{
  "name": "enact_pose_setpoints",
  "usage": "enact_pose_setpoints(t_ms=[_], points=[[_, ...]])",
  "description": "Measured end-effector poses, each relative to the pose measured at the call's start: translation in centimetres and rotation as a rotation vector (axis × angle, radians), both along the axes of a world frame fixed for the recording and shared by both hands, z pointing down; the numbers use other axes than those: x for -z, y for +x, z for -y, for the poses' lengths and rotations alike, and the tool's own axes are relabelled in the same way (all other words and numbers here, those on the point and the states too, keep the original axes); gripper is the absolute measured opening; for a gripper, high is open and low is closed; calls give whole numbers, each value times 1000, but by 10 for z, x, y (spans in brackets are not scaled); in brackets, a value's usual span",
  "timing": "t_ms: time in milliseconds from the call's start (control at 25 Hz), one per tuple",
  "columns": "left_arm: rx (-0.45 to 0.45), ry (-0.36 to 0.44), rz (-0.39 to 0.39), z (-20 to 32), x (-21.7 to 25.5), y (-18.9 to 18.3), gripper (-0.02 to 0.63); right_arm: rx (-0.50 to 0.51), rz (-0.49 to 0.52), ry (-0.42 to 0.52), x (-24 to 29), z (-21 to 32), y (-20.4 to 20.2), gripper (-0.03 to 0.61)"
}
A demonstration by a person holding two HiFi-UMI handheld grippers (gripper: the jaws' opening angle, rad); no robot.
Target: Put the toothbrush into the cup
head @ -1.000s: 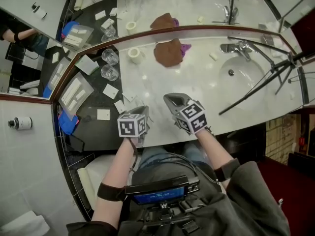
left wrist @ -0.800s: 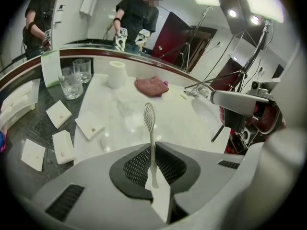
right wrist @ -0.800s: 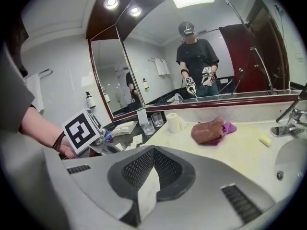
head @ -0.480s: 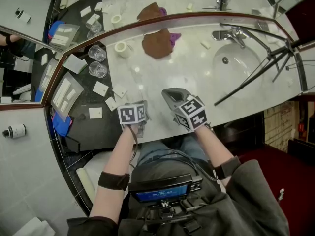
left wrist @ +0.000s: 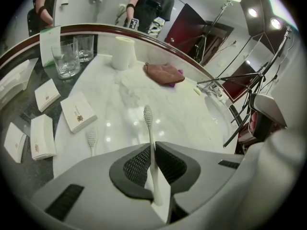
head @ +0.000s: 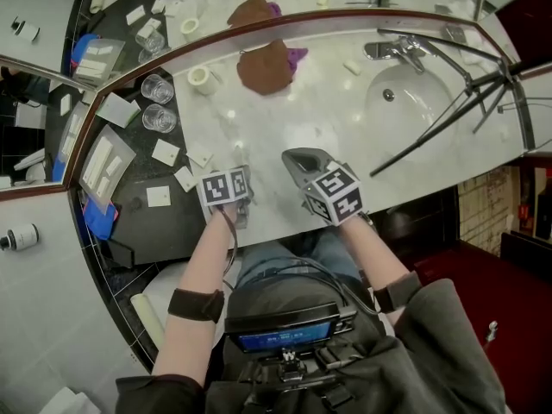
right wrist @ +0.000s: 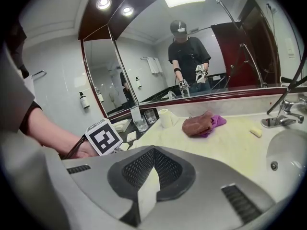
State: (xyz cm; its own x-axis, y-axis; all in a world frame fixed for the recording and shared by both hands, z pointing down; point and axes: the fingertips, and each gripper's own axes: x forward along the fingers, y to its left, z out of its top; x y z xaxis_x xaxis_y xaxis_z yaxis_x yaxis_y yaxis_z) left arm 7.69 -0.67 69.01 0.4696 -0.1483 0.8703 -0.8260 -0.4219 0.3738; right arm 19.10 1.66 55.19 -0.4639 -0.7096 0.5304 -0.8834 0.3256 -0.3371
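Low in the middle of the left gripper view, the left tongs (left wrist: 152,147) are squeezed tight on a white toothbrush (left wrist: 149,126). Its brush end sticks out past the tongs, over the white table (left wrist: 187,116). To the left, a second toothbrush (left wrist: 91,140) lies flat on the table, just beside some small white boxes (left wrist: 78,117). Far up the table, by the mirror (left wrist: 96,4), stands a white cup (left wrist: 123,51), well apart from the held toothbrush. Two glasses (left wrist: 66,60) stand left of the cup. A brown cloth (left wrist: 163,73) lies to its right. The right tongs (right wrist: 152,152) are pressed together with nothing between them.
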Motion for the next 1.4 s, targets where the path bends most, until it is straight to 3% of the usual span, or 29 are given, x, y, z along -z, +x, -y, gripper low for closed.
enact_pose_setpoints(t_ms=[320,520,800,1120,1400], points=[[49,-8,22,0,-10,-7,41,-8,-9,-11,-6,-8,4,6],[58,6,21,0,-7,-8,140,-2,-11,-6,-5,-10,2,6],[62,42,15,0,5,-13,140,7,-10,-2,-3,-12,-2,6],[58,180,-30,9,65,-28,138,29,-22,16,7,-8,-7,6],[48,347,-87,8,119,-46,28,45,-28,44,21,0,-11,6]])
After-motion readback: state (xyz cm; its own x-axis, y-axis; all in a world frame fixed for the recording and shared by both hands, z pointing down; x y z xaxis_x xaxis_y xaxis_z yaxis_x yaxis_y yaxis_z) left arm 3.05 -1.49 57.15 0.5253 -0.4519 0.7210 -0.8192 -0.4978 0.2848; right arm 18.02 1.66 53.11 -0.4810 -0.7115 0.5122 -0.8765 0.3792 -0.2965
